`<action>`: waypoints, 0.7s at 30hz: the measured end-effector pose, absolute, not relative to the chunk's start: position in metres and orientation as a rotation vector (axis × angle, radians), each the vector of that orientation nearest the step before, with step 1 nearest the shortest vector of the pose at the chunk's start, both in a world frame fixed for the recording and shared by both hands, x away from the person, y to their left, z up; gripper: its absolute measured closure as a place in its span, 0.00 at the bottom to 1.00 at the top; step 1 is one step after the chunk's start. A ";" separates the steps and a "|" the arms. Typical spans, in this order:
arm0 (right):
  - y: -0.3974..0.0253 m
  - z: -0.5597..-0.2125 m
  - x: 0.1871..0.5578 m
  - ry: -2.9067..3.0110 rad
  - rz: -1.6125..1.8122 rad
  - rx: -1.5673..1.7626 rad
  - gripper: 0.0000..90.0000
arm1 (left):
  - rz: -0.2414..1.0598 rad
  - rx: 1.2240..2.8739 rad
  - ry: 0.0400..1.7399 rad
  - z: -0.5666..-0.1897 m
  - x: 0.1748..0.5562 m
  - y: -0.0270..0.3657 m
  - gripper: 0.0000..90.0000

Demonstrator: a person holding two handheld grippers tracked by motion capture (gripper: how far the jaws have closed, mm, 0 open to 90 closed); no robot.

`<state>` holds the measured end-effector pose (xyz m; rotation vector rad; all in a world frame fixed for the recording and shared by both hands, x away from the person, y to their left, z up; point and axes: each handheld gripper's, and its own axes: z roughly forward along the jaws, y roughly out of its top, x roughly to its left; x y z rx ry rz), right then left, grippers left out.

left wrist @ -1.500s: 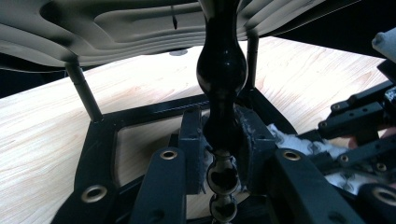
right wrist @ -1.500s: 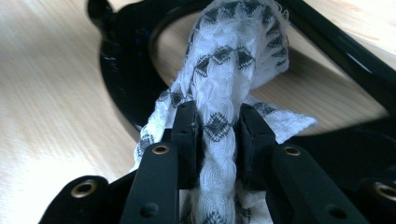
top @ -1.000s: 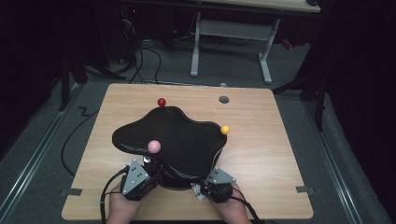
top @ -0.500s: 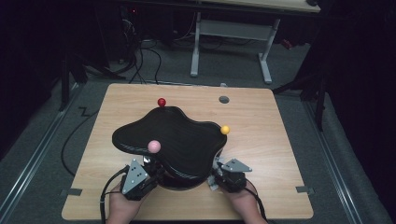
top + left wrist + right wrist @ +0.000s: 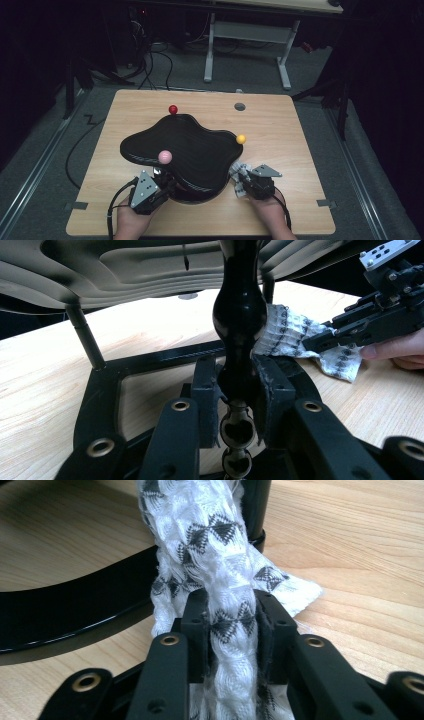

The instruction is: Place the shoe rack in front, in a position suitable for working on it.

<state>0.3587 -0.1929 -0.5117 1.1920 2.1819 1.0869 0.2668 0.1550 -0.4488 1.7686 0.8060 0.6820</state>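
Observation:
A black wavy-edged stand top (image 5: 190,145) rests on a black frame in the middle of the table, with a red ball (image 5: 173,109), a pink ball (image 5: 165,157) and an orange ball (image 5: 241,139) at its rim. My left gripper (image 5: 167,177) (image 5: 237,390) is shut on the stand's glossy black turned post (image 5: 240,310) under the front left edge. My right gripper (image 5: 240,179) (image 5: 231,615) is shut on a white cloth (image 5: 210,535) (image 5: 239,172) with a black pattern. In the left gripper view the cloth (image 5: 285,327) presses against the post's far side.
The stand's black base frame (image 5: 75,615) (image 5: 100,390) lies flat on the wooden table (image 5: 280,125), and a thin leg (image 5: 85,337) rises at the left. A grey cable hole (image 5: 240,106) sits near the far edge. Table legs and cables lie on the floor beyond.
My right gripper has moved right and a little forward, out from the stand's front edge to its right side, with the cloth in it. The left gripper has stayed put.

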 end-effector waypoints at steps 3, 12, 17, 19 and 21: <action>-0.193 -0.512 0.360 2.187 1.099 1.185 0.81 | 0.681 1.768 0.807 -0.449 0.267 0.155 0.82; -0.191 -0.511 0.356 2.208 1.103 1.114 0.83 | 0.673 1.770 0.804 -0.449 0.267 0.156 0.82; -0.187 -0.512 0.352 2.231 1.113 1.075 0.84 | 0.677 1.772 0.803 -0.448 0.267 0.155 0.82; -0.184 -0.512 0.350 2.244 1.112 1.061 0.84 | 0.674 1.771 0.803 -0.448 0.268 0.155 0.82; -0.181 -0.512 0.348 2.254 1.113 1.045 0.84 | 0.674 1.770 0.803 -0.449 0.268 0.155 0.82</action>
